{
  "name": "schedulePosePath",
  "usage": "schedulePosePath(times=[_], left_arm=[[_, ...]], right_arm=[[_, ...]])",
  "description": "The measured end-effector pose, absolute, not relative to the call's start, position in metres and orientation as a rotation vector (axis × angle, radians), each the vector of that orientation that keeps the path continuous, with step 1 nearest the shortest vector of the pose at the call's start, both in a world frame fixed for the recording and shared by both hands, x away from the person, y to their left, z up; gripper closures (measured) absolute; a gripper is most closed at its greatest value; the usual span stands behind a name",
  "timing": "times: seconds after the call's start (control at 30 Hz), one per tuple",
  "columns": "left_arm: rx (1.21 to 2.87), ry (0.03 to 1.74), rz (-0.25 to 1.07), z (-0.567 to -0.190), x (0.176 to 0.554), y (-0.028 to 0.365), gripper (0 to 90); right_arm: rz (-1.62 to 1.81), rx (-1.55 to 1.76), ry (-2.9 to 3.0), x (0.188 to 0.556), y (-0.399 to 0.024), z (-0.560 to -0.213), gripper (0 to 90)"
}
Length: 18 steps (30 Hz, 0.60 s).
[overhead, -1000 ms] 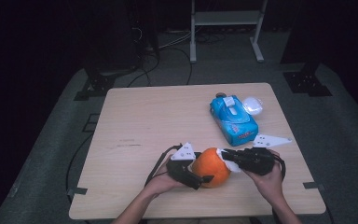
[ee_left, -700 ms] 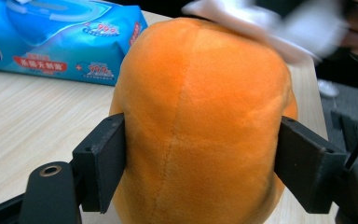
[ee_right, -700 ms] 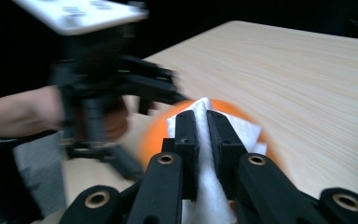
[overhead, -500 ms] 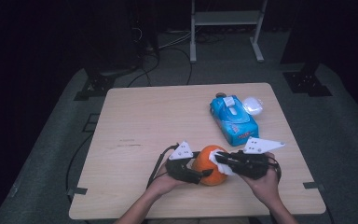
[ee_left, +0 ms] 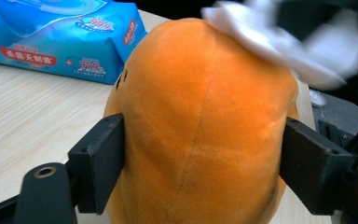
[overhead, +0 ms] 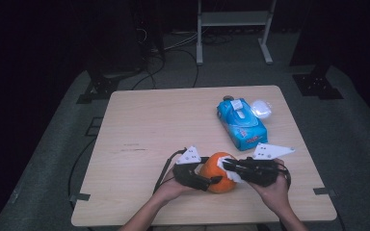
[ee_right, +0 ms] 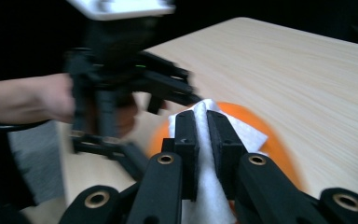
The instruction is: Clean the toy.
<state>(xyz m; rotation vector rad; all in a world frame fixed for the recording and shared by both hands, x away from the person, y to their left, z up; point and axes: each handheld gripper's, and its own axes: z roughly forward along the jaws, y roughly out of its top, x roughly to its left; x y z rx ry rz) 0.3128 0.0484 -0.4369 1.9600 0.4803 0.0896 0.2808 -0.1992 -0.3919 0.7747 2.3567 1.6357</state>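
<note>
An orange plush toy (overhead: 217,173) stands near the front edge of the table (overhead: 149,125). My left gripper (overhead: 211,180) comes in from the left, and its two pads (ee_left: 105,158) press on the toy's (ee_left: 200,116) sides. Its jaws have just been opening a little, with the toy still between them. My right gripper (overhead: 229,167) reaches in from the right, shut on a white wipe (ee_right: 209,186). The wipe (overhead: 232,175) lies against the toy's (ee_right: 279,154) top, and it looks blurred in the left gripper view (ee_left: 270,42).
A blue pack of wet wipes (overhead: 241,123) lies at the back right of the table, with a clear plastic lid (overhead: 261,109) beside it. A metal stand (overhead: 231,19) and cables sit on the floor beyond the far edge.
The right gripper with the wipe has shifted slightly left over the toy's top. The left hand and the toy have stayed in place.
</note>
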Motion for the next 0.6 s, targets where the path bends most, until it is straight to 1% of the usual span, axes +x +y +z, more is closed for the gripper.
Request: schedulePosePath(times=[0.1,0.23,0.27,0.33,0.4,0.43,0.5,0.6], left_arm=[[1.970,0.472,0.098,-0.437,0.310,0.048,24.0],[1.998,0.392,0.098,-0.435,0.303,0.043,24.6],[2.006,0.363,0.107,-0.435,0.302,0.041,24.0],[2.009,0.324,0.113,-0.433,0.301,0.040,19.8],[1.996,0.352,0.106,-0.432,0.304,0.041,18.3],[1.998,0.353,0.106,-0.433,0.304,0.040,19.0],[2.014,0.350,0.126,-0.435,0.300,0.036,23.5],[2.028,0.333,0.135,-0.437,0.297,0.036,24.4]], right_arm=[[1.576,0.712,2.377,0.277,-0.189,-0.389,82.5],[1.570,0.755,2.319,0.284,-0.203,-0.386,82.4],[1.575,0.785,2.310,0.286,-0.208,-0.387,82.4],[1.580,0.828,2.293,0.289,-0.218,-0.390,82.4],[1.583,0.854,2.293,0.289,-0.223,-0.392,82.4],[1.582,0.857,2.293,0.288,-0.224,-0.392,82.5],[1.588,0.841,2.307,0.286,-0.220,-0.391,82.5],[1.560,0.774,2.360,0.279,-0.205,-0.391,82.4]])
